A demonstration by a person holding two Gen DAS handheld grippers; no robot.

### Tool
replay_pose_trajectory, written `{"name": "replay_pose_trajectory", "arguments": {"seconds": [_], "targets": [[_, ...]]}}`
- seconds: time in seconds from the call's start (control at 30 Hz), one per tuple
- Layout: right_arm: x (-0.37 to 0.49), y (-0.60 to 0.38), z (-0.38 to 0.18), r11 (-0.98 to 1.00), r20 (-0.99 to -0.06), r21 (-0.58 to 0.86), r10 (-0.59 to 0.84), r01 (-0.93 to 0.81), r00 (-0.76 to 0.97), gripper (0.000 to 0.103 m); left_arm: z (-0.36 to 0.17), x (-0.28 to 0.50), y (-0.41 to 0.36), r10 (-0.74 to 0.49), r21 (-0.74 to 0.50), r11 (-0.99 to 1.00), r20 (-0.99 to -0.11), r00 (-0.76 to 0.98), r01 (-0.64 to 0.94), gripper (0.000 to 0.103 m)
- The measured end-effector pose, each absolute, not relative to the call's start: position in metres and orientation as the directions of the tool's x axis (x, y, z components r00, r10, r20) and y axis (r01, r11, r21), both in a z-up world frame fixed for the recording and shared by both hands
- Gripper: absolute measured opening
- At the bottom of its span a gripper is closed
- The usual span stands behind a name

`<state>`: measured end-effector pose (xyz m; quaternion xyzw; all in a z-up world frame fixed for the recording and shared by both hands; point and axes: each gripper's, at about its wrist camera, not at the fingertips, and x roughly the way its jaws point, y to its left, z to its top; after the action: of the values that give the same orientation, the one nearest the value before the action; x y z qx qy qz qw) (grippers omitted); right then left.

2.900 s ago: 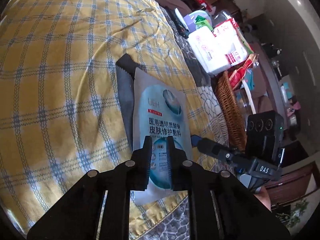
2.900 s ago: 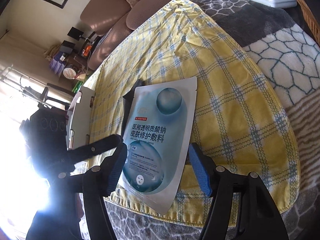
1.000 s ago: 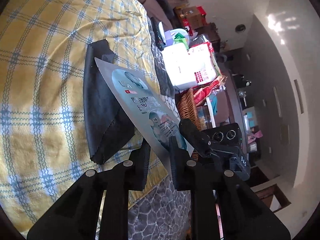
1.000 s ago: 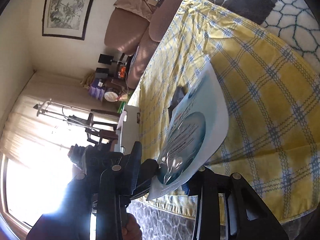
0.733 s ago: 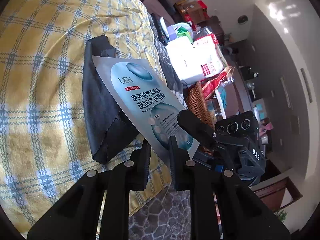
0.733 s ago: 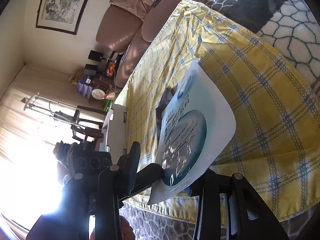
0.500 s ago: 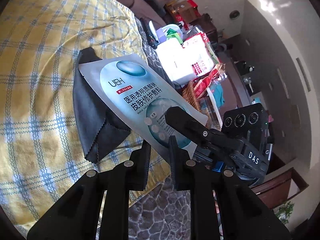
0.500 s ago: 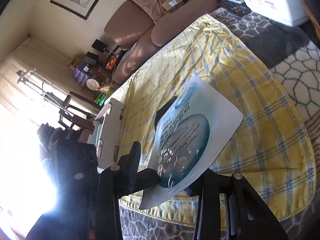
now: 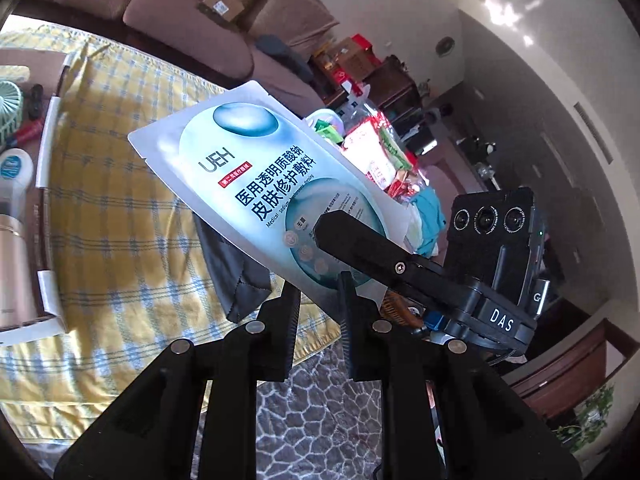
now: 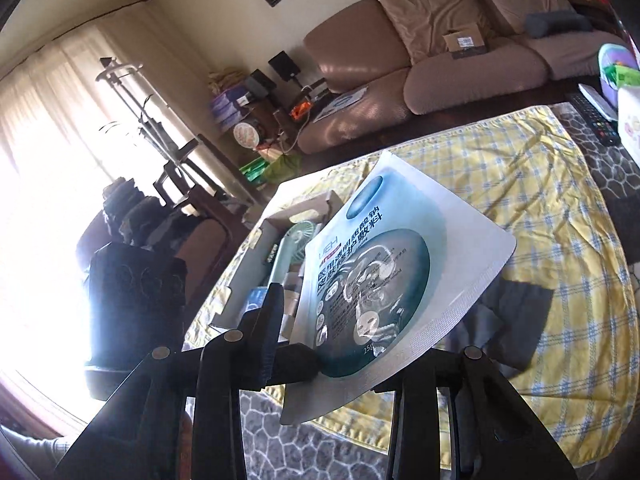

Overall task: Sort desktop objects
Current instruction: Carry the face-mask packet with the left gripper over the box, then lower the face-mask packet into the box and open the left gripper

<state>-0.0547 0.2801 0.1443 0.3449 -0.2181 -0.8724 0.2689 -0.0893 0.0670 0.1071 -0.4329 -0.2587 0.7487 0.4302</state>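
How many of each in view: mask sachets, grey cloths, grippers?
Face mask sachet: 1
Dark grey cloth: 1
Grippers: 2 (left gripper, right gripper), both shut on the sachet
Total: 4

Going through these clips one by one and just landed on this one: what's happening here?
A person with a handheld gripper in each hand is holding a face-mask sachet up off the yellow checked cloth. The left gripper is shut on the sachet's bottom edge, and the right gripper clamps its lower part too. A dark grey cloth lies on the checked cloth beneath. A white box with a small green fan and other items sits to the left.
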Motion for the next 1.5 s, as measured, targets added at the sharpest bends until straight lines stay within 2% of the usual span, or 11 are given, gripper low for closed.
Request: {"name": "replay_pose_trajectory", "arguments": {"seconds": [0.3, 0.4, 0.53, 0.73, 0.93, 1.13, 1.3, 1.5], "targets": [[-0.134, 0.16, 0.139, -0.654, -0.476, 0.601, -0.755, 0.46, -0.452, 0.035, 0.118, -0.12, -0.056, 0.806, -0.745, -0.572, -0.432, -0.404, -0.343, 0.017], [-0.167, 0.129, 0.126, -0.607, -0.468, 0.636, -0.794, 0.476, -0.388, 0.035, 0.109, -0.137, -0.088, 0.781, -0.746, -0.593, -0.442, -0.441, -0.303, 0.017], [-0.209, 0.1, 0.101, -0.605, -0.509, 0.651, -0.796, 0.458, -0.327, 0.035, 0.083, -0.165, -0.113, 0.758, -0.752, -0.612, -0.468, -0.454, -0.247, 0.017], [-0.228, 0.084, 0.082, -0.618, -0.536, 0.632, -0.785, 0.469, -0.311, 0.036, 0.066, -0.178, -0.117, 0.745, -0.733, -0.636, -0.503, -0.439, -0.241, 0.018], [-0.197, 0.092, 0.082, -0.565, -0.521, 0.634, -0.817, 0.528, -0.249, 0.036, 0.066, -0.136, -0.104, 0.769, -0.743, -0.615, -0.49, -0.411, -0.265, 0.018], [-0.172, 0.1, 0.081, -0.556, -0.544, 0.629, -0.814, 0.544, -0.202, 0.036, 0.065, -0.109, -0.094, 0.779, -0.758, -0.602, -0.487, -0.395, -0.252, 0.019], [-0.184, 0.102, 0.092, -0.542, -0.533, 0.633, -0.823, 0.552, -0.197, 0.035, 0.076, -0.123, -0.095, 0.775, -0.765, -0.598, -0.476, -0.415, -0.24, 0.021], [-0.24, 0.085, 0.086, -0.503, -0.559, 0.65, -0.824, 0.57, -0.09, 0.036, 0.062, -0.169, -0.109, 0.76, -0.801, -0.577, -0.455, -0.464, -0.16, 0.022]]}}
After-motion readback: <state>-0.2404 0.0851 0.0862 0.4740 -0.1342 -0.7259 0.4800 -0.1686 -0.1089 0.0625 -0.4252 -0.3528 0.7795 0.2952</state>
